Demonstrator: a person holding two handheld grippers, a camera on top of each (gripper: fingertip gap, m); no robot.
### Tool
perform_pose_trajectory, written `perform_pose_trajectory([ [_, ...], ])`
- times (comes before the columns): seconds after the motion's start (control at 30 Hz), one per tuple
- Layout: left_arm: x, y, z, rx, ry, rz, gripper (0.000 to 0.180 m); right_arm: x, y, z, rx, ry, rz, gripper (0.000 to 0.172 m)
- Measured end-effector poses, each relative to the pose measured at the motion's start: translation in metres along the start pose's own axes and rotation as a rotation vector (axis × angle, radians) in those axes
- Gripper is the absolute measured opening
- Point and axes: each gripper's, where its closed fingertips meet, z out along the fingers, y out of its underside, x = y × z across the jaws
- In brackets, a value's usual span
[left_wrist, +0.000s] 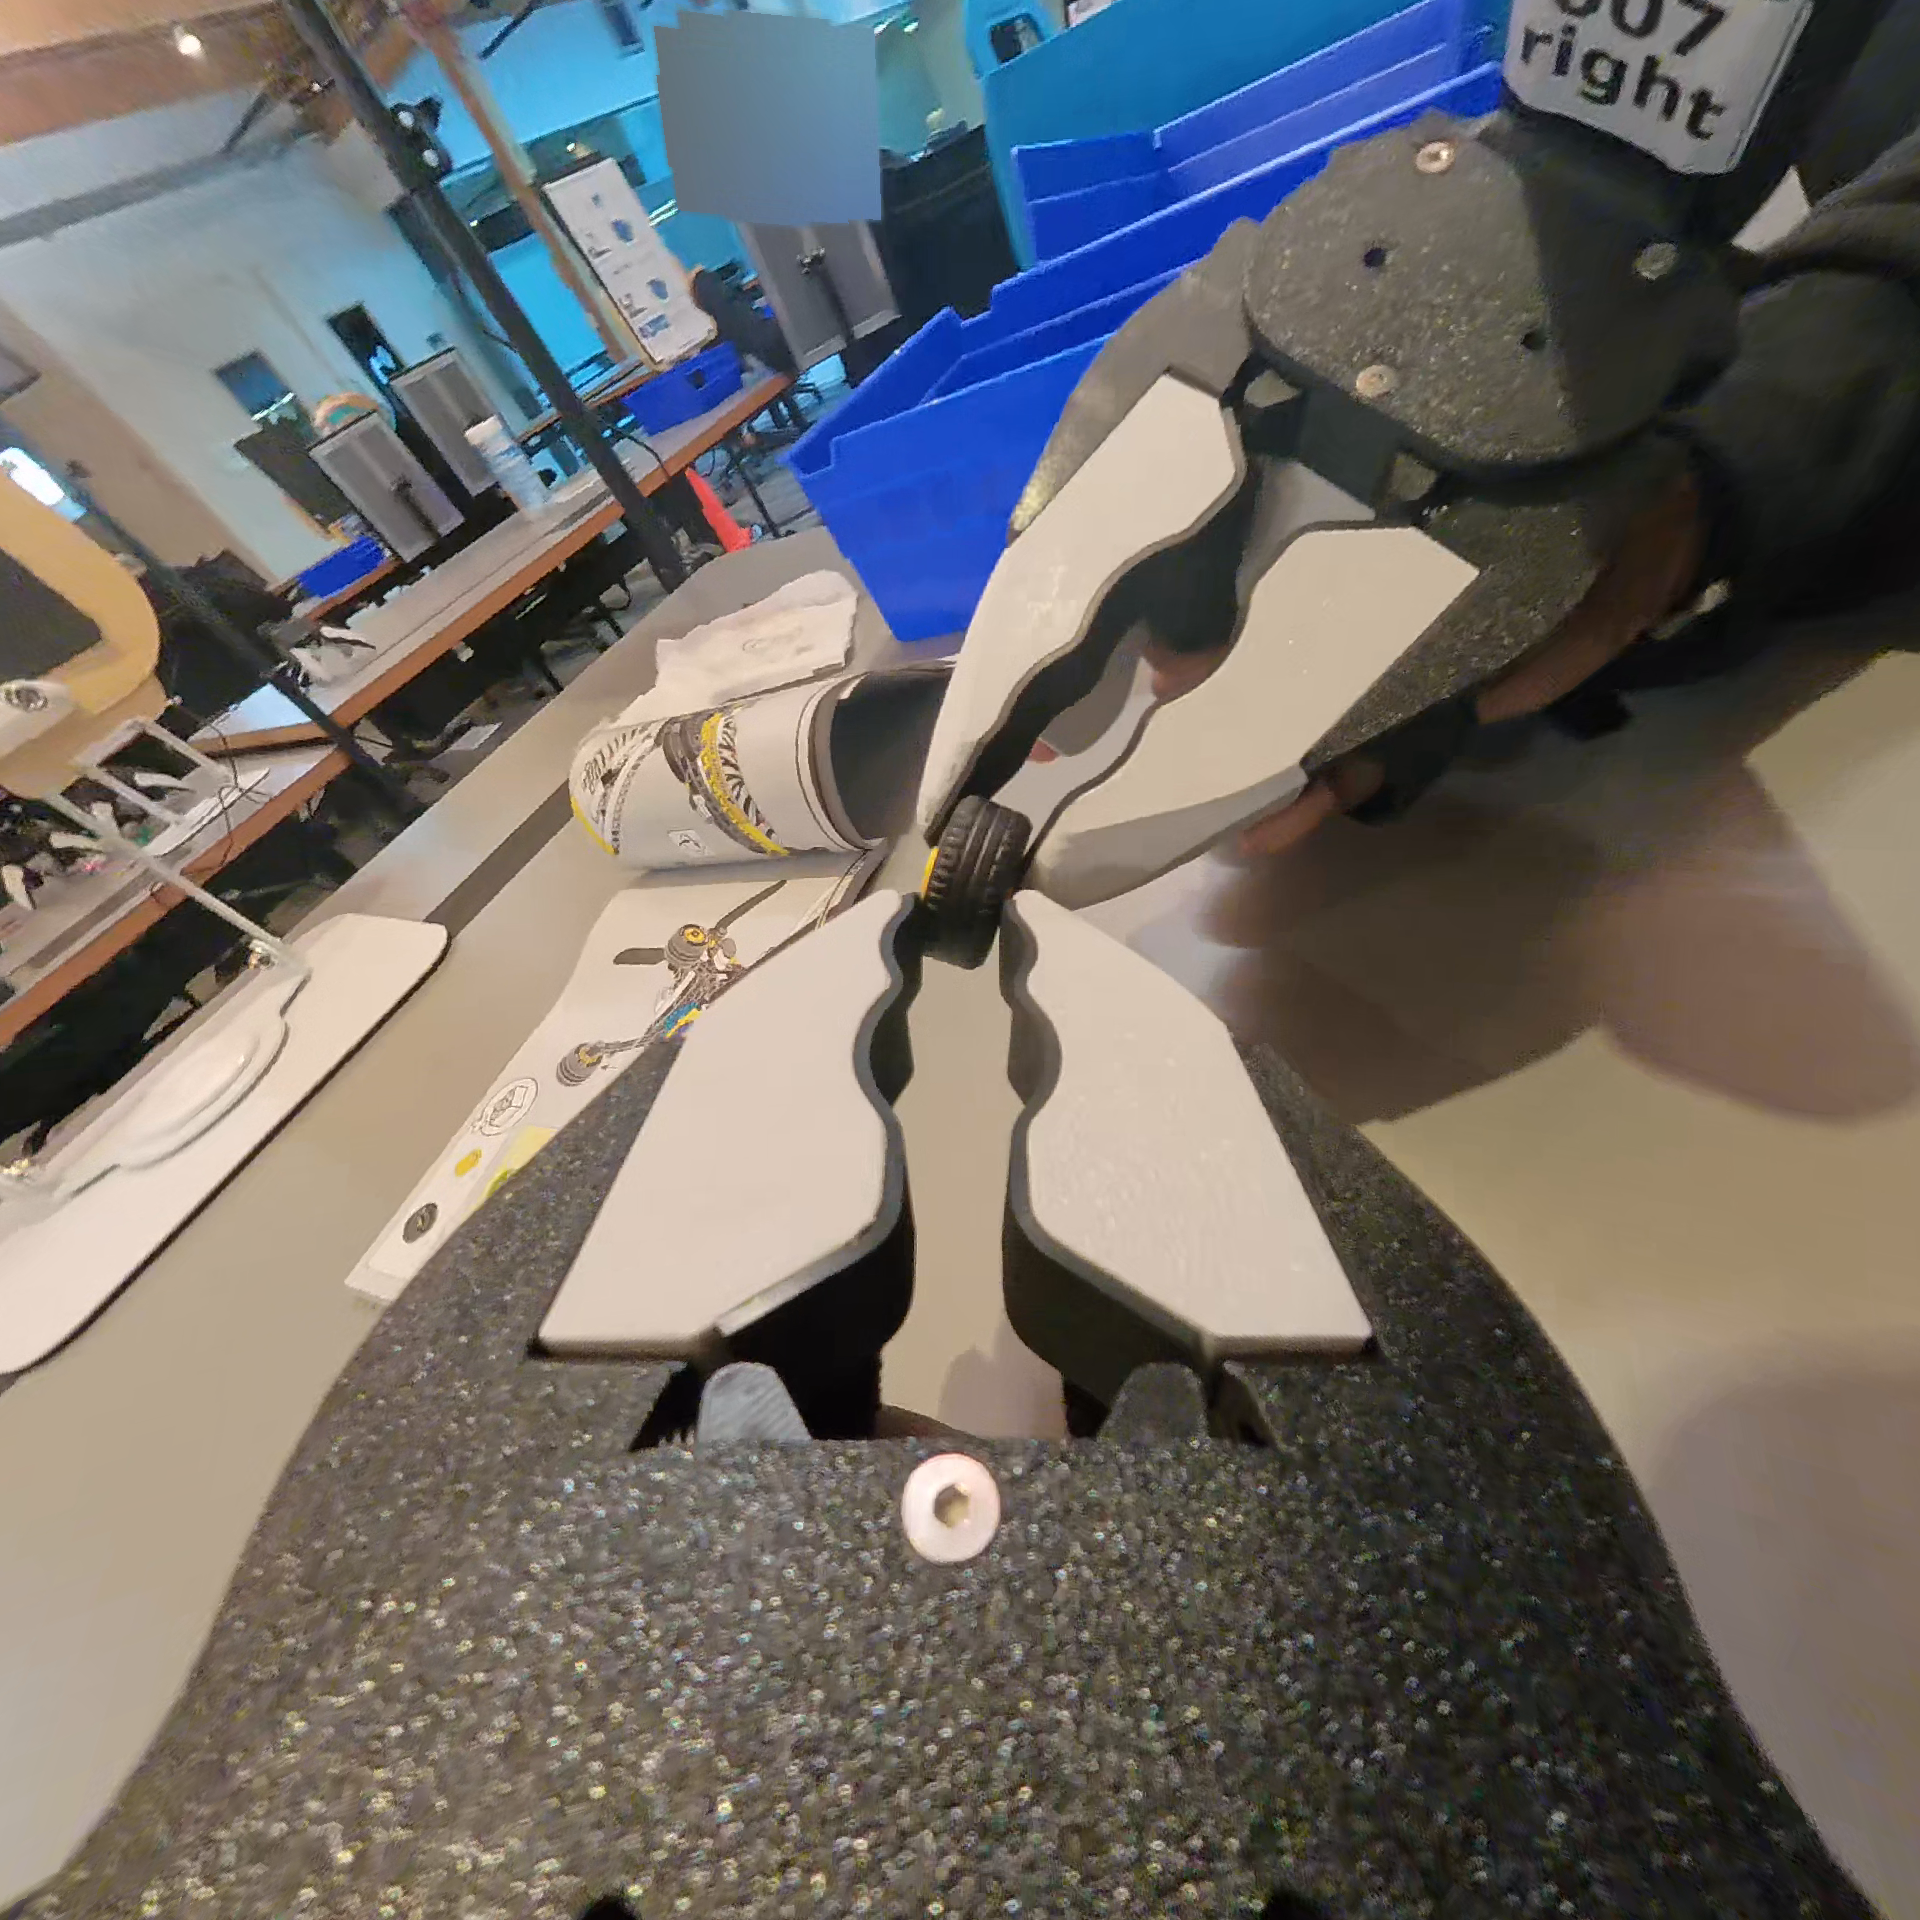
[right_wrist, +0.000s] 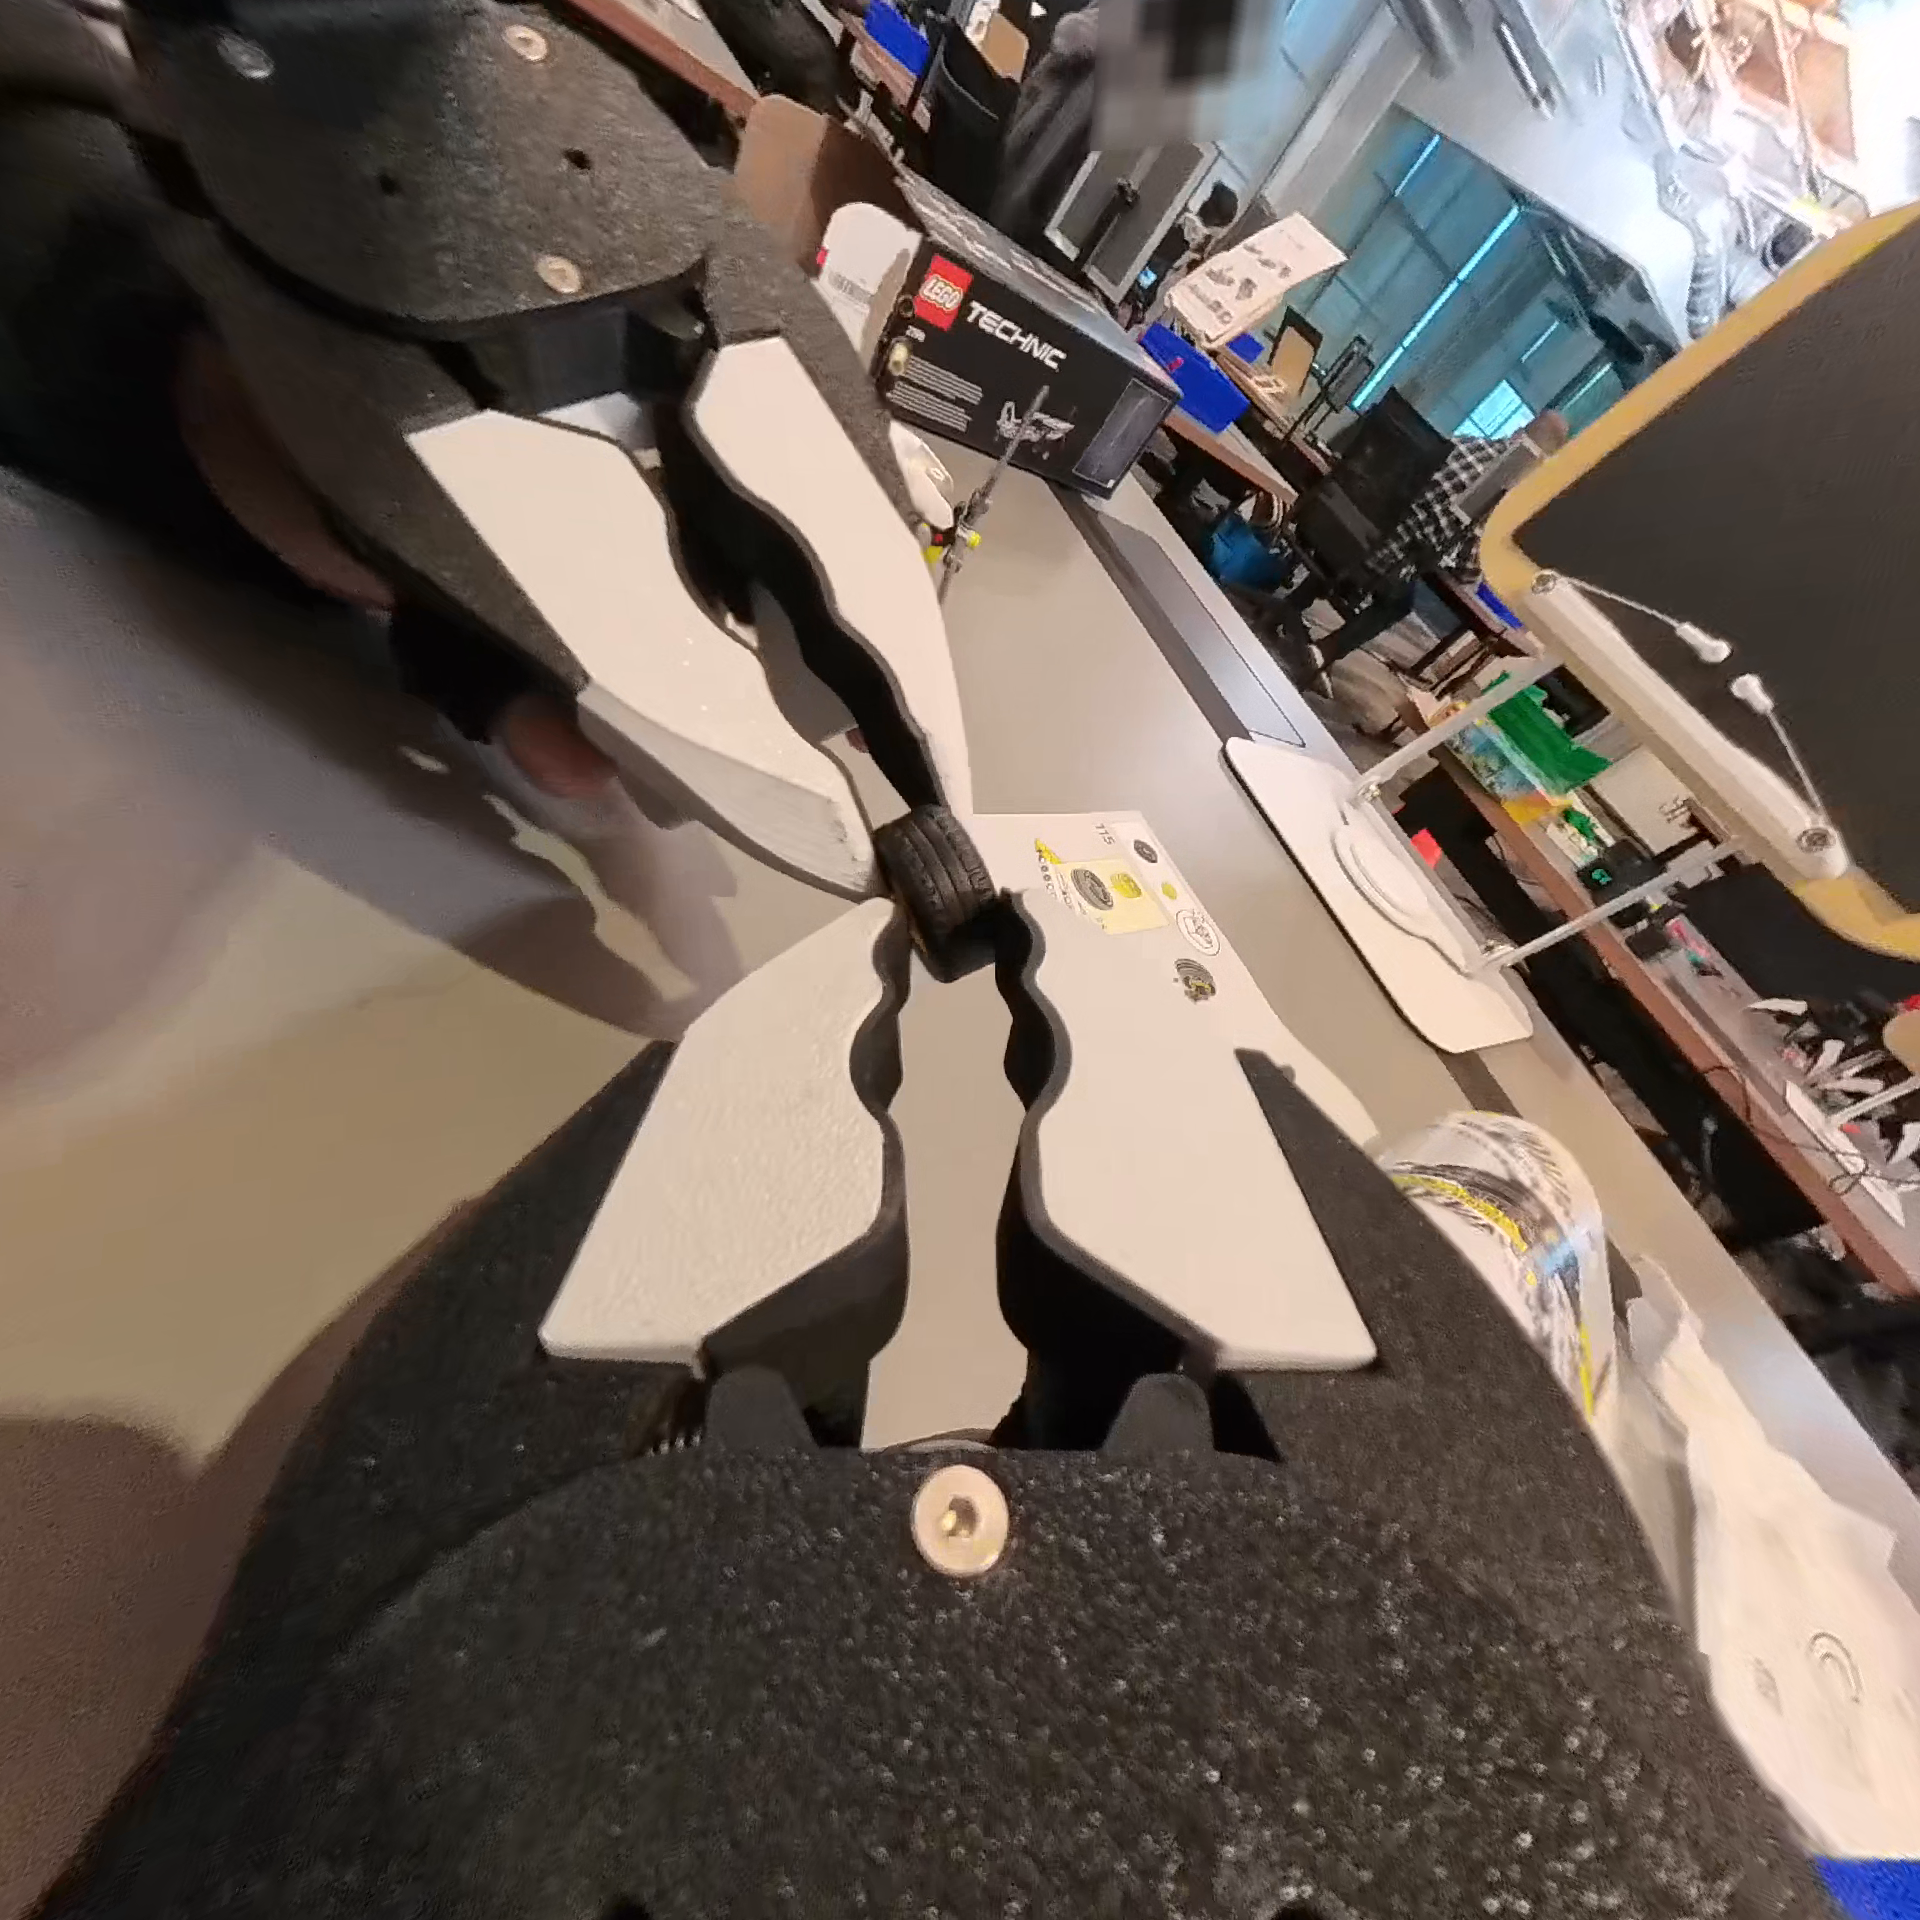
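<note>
Both grippers meet tip to tip above the grey table (left_wrist: 1558, 1299): left gripper (left_wrist: 956, 925) and right gripper (right_wrist: 951, 930) each pinch one small black toy tyre (left_wrist: 977, 857) with a yellow hub, over the instruction sheet (left_wrist: 665, 977).

Two speckled black gripper bodies, pale grey wavy-edged fingers (left_wrist: 748, 1122), silver hex screw (left_wrist: 951, 1507), white printed label (left_wrist: 1631, 73), black fingerless glove (left_wrist: 1403, 748)
</note>
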Motion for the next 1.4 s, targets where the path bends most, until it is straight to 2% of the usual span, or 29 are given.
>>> perform_pose_trajectory([
  [0.23, -0.005, -0.003, -0.001, -0.009, -0.077, -0.032, 0.014, 0.005, -0.004, 0.001, 0.013, 0.022, 0.167, 0.014],
  [0.43, -0.007, 0.000, 0.000, -0.027, -0.101, -0.054, 0.014, 0.006, -0.002, 0.002, -0.001, 0.054, 0.179, 0.014],
  [0.7, -0.010, 0.001, 0.000, -0.056, -0.190, -0.013, 0.013, 0.009, -0.001, 0.005, -0.008, 0.066, 0.250, 0.013],
  [1.1, -0.014, 0.006, 0.002, -0.122, -0.284, 0.152, 0.013, 0.009, 0.005, 0.011, -0.011, 0.040, 0.501, 0.012],
  [1.2, -0.014, 0.007, 0.002, -0.104, -0.229, 0.077, 0.013, 0.008, 0.005, 0.013, 0.001, 0.019, 0.412, 0.013],
  [1.4, -0.010, 0.002, 0.000, 0.004, 0.017, -0.211, 0.014, 0.007, -0.002, 0.006, 0.078, -0.012, 0.029, 0.019],
])
